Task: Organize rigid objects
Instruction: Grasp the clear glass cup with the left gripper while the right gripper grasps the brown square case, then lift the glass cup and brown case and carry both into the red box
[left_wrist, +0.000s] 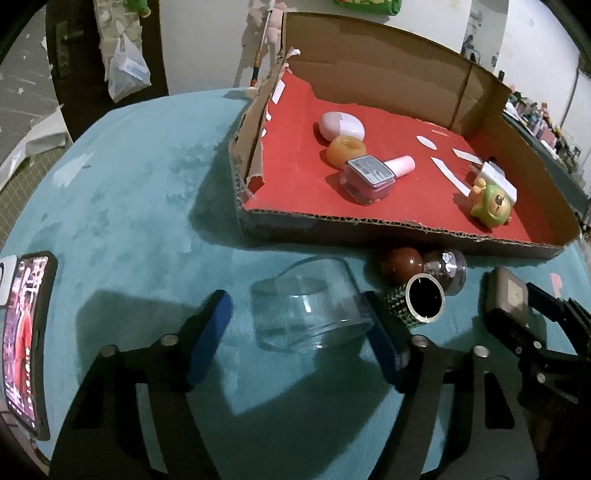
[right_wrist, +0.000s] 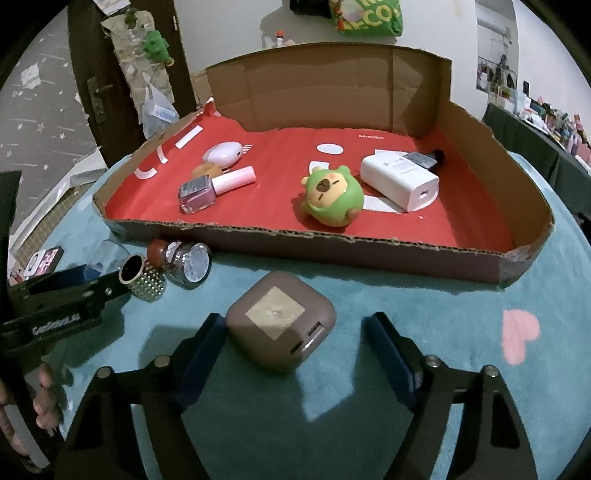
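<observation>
We see the cardboard tray (right_wrist: 369, 243) holding a green toy (right_wrist: 334, 199), nail polish (right_wrist: 197, 194) and a white charger (right_wrist: 400, 177), while our left claw (left_wrist: 295, 325) is released around a clear container (left_wrist: 310, 306) and our right claw (right_wrist: 295, 347) is released, seemingly touching a brown charger (right_wrist: 280, 321).

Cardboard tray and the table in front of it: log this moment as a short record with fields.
in tray: nail polish bottle, green toy, white charger, pink oval case
on table: clear container, brown charger, studded ring
left gripper: jaws open around clear container
right gripper: jaws open around brown charger
tray: red-lined
</observation>
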